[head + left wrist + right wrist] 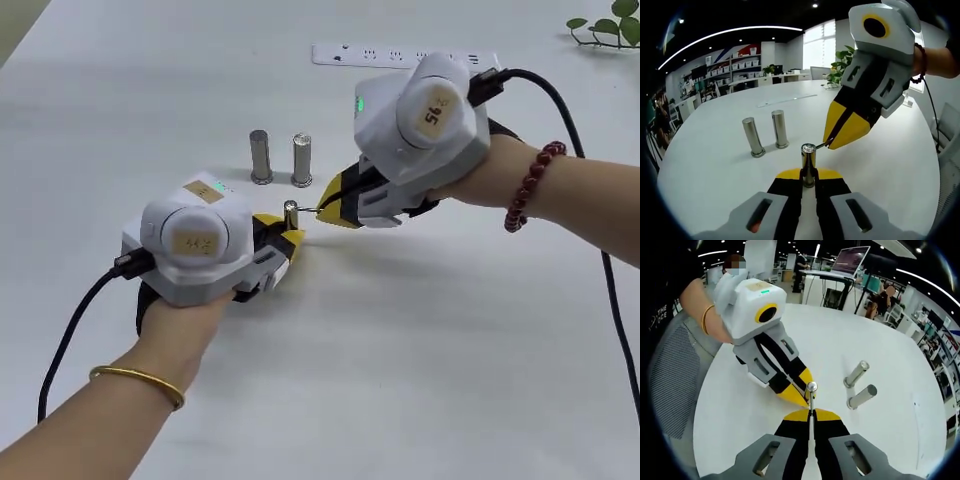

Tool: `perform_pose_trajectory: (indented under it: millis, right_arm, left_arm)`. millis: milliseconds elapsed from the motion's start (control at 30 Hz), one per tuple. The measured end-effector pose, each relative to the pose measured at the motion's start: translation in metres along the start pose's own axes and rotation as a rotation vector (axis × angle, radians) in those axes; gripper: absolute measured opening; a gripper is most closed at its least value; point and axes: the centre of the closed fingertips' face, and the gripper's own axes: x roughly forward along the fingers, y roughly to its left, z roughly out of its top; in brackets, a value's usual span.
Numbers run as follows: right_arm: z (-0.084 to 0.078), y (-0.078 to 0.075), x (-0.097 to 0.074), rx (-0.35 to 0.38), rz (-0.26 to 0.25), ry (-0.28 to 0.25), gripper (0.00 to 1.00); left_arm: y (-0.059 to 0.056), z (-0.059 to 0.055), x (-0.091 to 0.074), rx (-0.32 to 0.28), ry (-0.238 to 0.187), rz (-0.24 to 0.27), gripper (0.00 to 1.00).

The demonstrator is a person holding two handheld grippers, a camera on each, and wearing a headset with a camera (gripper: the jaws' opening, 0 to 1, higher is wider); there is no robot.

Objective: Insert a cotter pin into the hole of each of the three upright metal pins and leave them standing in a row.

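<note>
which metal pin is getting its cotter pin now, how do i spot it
On the white table, find the two handheld grippers meeting tip to tip in front of a pair of free-standing pins. The metal pin stands upright in the left gripper, with the right gripper holding a cotter pin at its top. Its neighbours are ungripped.

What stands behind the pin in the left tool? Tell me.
Two upright pins, side by side; farther back, a power strip. The left tool covers the held pin's base.

Hidden between left fingers (pixel 789 186): base of held metal pin (pixel 808 154). Too thin to judge: tip of cotter pin (pixel 821 145).
</note>
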Motion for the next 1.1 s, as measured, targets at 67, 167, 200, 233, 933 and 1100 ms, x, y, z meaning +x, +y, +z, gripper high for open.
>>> perform_pose_trajectory:
  millis: [67,167,200,233,933,1100]
  right_arm:
    - [0.002,0.001,0.000,0.002,0.003,-0.007,0.00]
    - [0.005,0.001,0.002,-0.005,0.002,-0.010,0.00]
    - [0.006,0.001,0.003,-0.009,0.002,-0.010,0.00]
    - [0.007,0.000,0.003,-0.008,0.004,-0.013,0.00]
    - [0.016,-0.001,-0.003,0.045,-0.017,-0.052,0.01]
    - [0.014,0.001,-0.006,0.048,-0.017,-0.051,0.00]
  left_arm:
    - [-0.001,0.000,0.000,0.008,0.002,-0.002,0.05]
    - [-0.001,0.000,0.001,0.013,0.002,-0.002,0.05]
    - [-0.001,0.000,0.001,0.012,0.002,-0.002,0.05]
    - [-0.001,0.000,0.001,0.013,0.002,-0.002,0.05]
    - [0.001,0.000,0.001,0.014,0.002,0.015,0.05]
    - [0.000,0.000,0.001,0.011,0.000,0.016,0.05]
